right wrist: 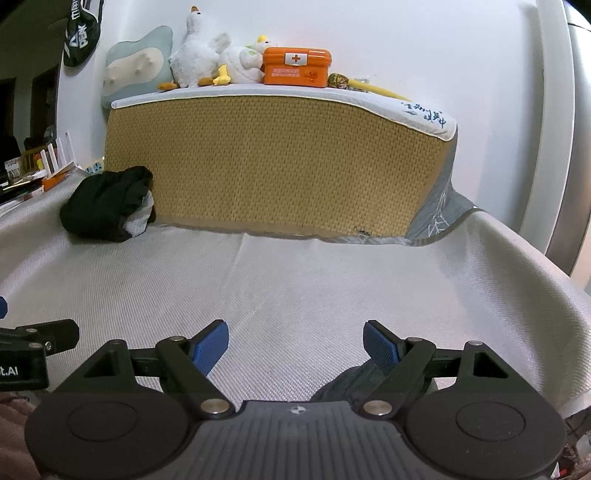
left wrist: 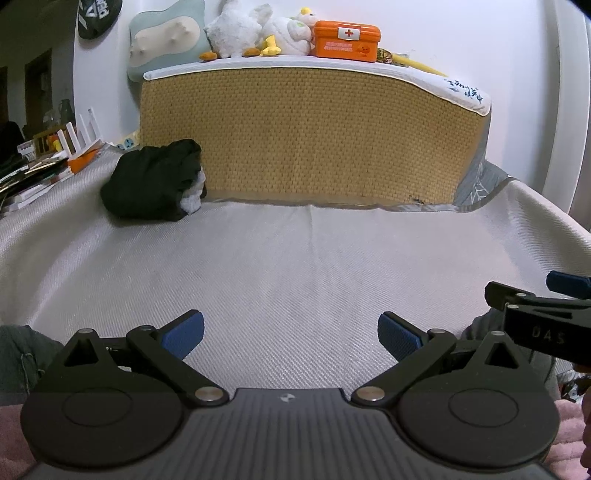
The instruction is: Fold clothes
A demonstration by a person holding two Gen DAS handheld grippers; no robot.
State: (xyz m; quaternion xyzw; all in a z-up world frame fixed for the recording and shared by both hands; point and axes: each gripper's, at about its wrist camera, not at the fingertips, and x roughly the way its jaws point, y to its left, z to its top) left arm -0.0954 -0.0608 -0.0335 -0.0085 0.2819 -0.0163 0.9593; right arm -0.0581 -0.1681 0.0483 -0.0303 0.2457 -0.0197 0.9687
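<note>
Both grippers hover low over the near edge of a pale woven bed sheet. On the left gripper the jaws stand wide apart with nothing between the blue pads, only bare sheet beneath. On the right gripper the jaws are likewise spread wide and hold nothing; a dark grey bit of cloth shows just under its right-hand finger, too little of it in view to tell what it is. Each gripper sees the other at the edge of its view, side by side and a little apart.

Far across the sheet, at its left rear, lies a crumpled black garment with a patch of light grey fabric showing at its right end. It rests against the foot of an upright tan woven mattress, well apart from both grippers. Along the top edge of the mattress sit a white plush duck, an orange first-aid box and a pale green cushion leaning on the wall. Books and clutter lie off the sheet at the far left.
</note>
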